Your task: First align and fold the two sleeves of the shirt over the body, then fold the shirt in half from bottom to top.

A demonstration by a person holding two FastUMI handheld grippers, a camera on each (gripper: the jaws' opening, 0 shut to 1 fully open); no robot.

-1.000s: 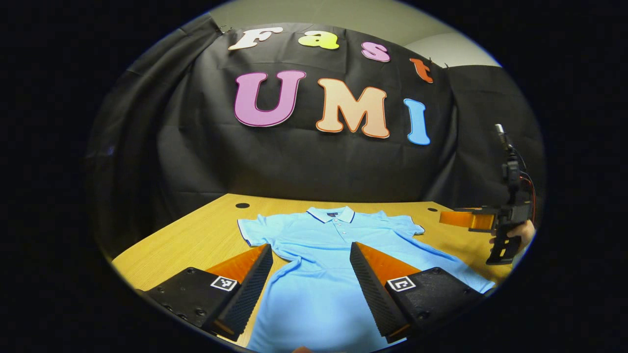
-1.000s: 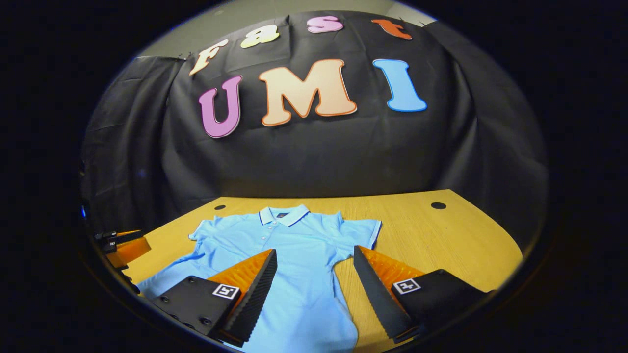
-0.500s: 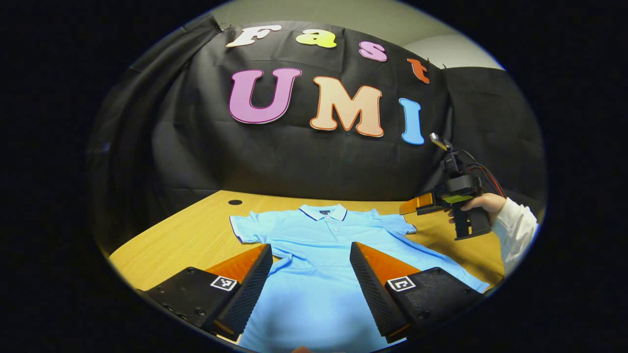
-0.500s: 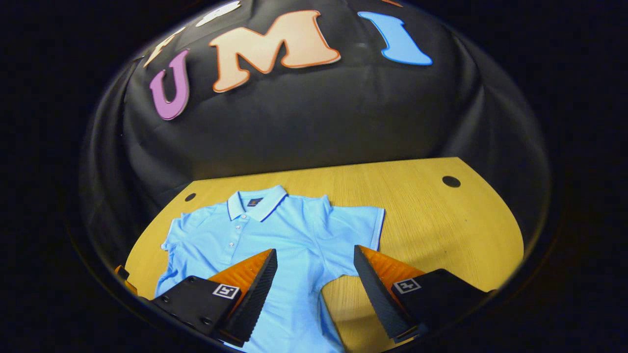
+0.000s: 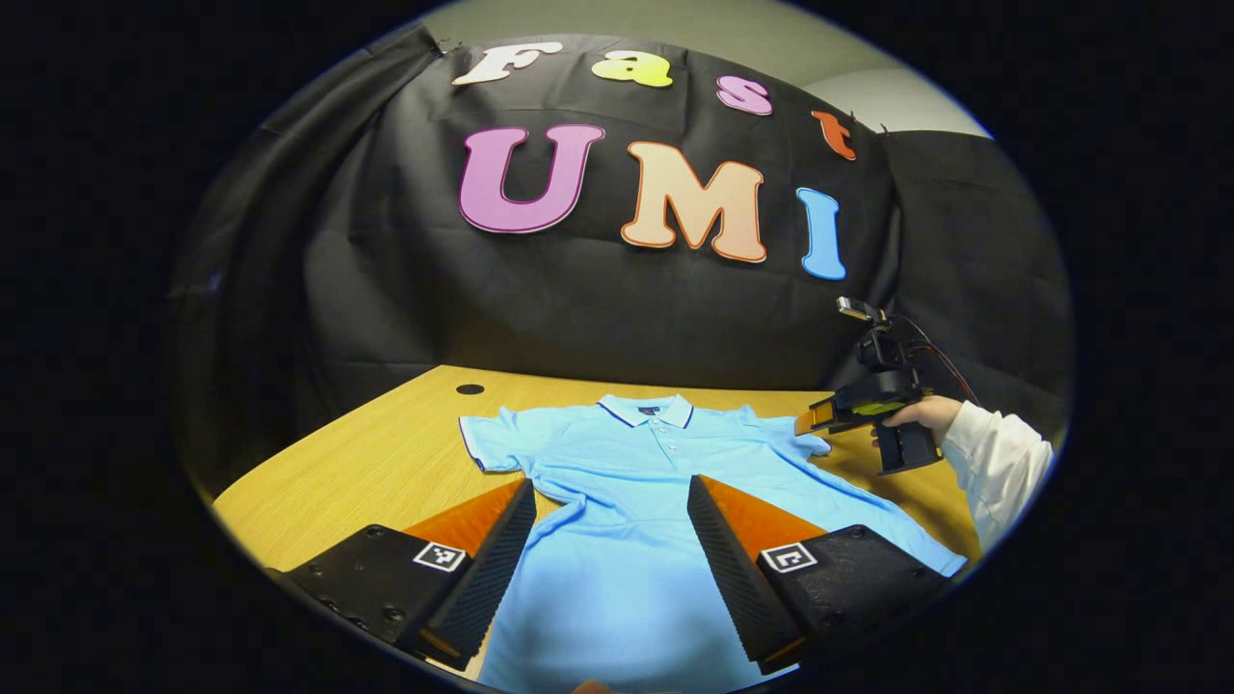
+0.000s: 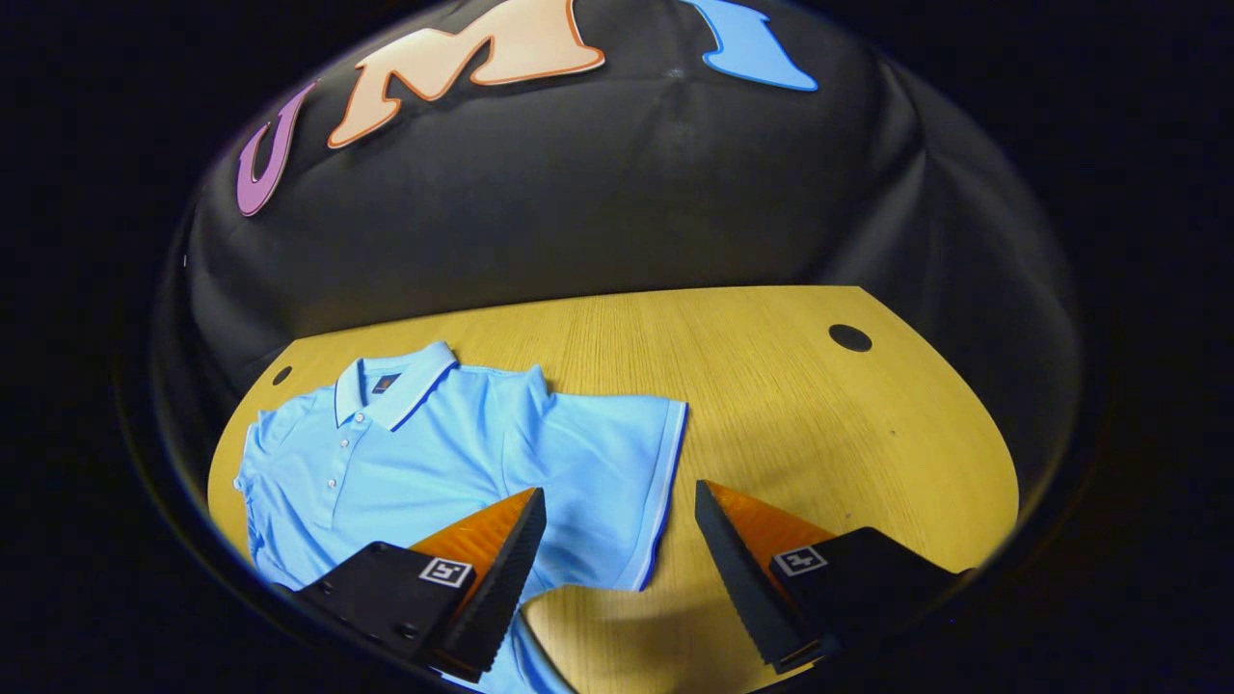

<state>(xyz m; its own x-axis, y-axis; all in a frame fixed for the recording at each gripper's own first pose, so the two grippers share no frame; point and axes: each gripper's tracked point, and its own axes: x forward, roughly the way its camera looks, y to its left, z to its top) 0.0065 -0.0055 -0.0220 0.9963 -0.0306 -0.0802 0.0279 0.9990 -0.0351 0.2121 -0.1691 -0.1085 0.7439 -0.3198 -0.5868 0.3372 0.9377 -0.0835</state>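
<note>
1. Light blue polo shirt [image 5: 636, 463] lies flat, face up on the wooden table [image 5: 386, 463], collar toward the black cloth wall; both short sleeves spread out to the sides, unfolded.
2. Left gripper [image 5: 611, 540]: jaws wide apart, nothing between them, above the shirt's lower body.
3. Right gripper [image 6: 619, 549]: jaws wide, empty, poised over the edge of the shirt's right sleeve [image 6: 617, 482] and the bare table beside it.
4. In the left gripper view, the right gripper sits by that sleeve, held in a hand [image 5: 916, 413] with a white sleeve cuff [image 5: 998, 463].
5. Round dark hole [image 6: 849, 337] in the tabletop, well apart from the shirt.
</note>
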